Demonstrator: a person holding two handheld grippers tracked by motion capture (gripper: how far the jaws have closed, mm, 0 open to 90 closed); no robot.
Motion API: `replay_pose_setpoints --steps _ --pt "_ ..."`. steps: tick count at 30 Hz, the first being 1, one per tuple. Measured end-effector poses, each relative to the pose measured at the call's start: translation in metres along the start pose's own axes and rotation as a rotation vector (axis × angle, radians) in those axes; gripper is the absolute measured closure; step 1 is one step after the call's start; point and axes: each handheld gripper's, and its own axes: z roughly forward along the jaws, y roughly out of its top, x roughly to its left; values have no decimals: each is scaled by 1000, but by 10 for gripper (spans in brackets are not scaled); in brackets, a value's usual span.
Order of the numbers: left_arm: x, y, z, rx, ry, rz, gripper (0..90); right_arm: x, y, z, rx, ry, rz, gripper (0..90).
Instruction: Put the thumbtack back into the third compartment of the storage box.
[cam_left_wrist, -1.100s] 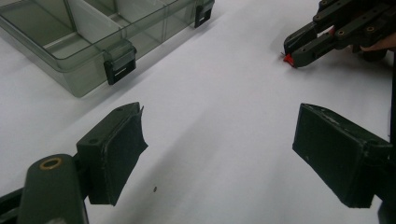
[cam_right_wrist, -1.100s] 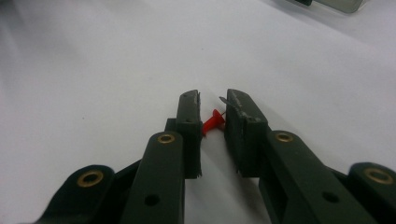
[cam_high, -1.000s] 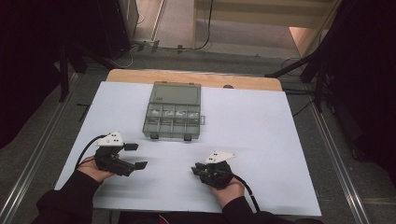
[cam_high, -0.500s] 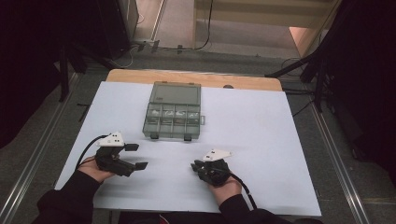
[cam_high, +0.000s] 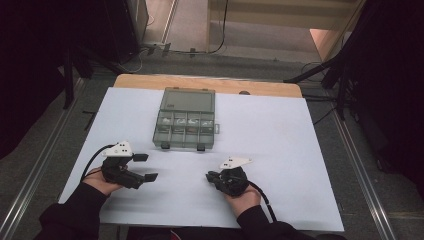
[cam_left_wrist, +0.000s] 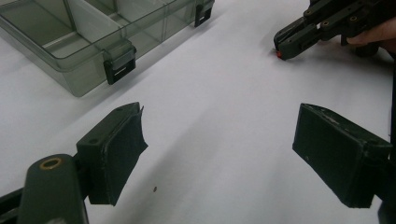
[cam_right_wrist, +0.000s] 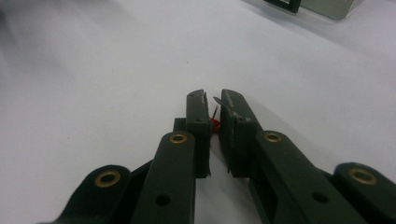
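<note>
**Right jaws pinching small red item, left jaws wide apart**

Nearest me, my right gripper lies low on the white surface, jaws nearly together, clamped on a tiny red piece between the pads; looks like a pin with a thin metal tip, too small to be sure. My left gripper rests on the surface at the near left, jaws spread wide with nothing between them. In the left gripper view the red piece also shows at the tip of my right gripper. A tiny dark speck lies on the surface between my left jaws. Farther out, centre, sits a translucent grey compartment box, black latches facing me; contents too small to tell.
</note>
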Motion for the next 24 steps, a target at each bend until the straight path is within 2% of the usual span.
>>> replay_pose_setpoints --steps 6,24 --pt "0 0 0 -2 0 0 156 -2 2 0 1 16 11 841" --pt "0 0 0 -4 -3 0 156 -4 9 -5 -12 25 34 841"
